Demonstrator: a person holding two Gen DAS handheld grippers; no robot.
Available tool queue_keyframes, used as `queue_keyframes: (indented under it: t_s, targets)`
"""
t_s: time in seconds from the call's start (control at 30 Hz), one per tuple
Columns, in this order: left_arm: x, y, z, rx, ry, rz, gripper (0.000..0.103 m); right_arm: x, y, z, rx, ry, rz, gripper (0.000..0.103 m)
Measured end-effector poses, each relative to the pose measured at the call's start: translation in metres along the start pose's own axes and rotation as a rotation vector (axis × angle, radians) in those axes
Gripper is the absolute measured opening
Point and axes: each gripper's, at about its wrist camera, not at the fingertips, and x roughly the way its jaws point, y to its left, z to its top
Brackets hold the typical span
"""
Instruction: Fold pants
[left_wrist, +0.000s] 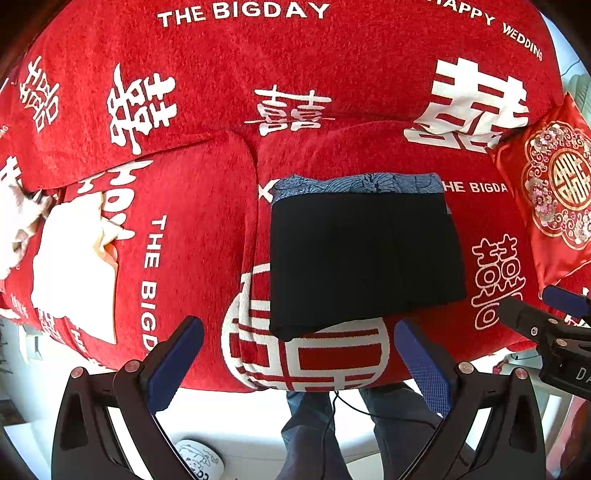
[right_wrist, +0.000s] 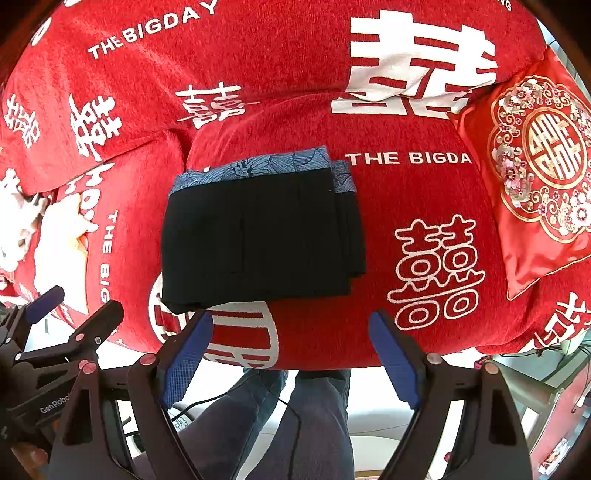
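**Pants lie folded on the sofa seat, both grippers clear**

Nearest, the left gripper (left_wrist: 299, 354) and right gripper (right_wrist: 290, 347) hang just short of the pants, fingers spread wide, gripping nothing. Beyond them the black pants (left_wrist: 364, 258) rest as a compact stack on the red sofa cover (left_wrist: 207, 229). Farthest sits the patterned blue waistband (left_wrist: 354, 184). The cloth looks soft, light and limp; pinching the thick near fold seems safest.

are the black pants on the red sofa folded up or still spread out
Folded. The black pants lie as a compact rectangle on the red sofa cover, stacked layer edges showing along one side, blue patterned waistband at the far end.
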Motion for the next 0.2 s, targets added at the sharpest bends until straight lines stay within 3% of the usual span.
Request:
queue_keyframes:
  t_s: [0.2]
  targets:
    - [-0.0011, -0.0002, 0.0003, -0.006, -0.01, -0.008, 0.103, 0.0, 0.0003, -0.0001, 0.0, 0.001, -0.001, 0.089]
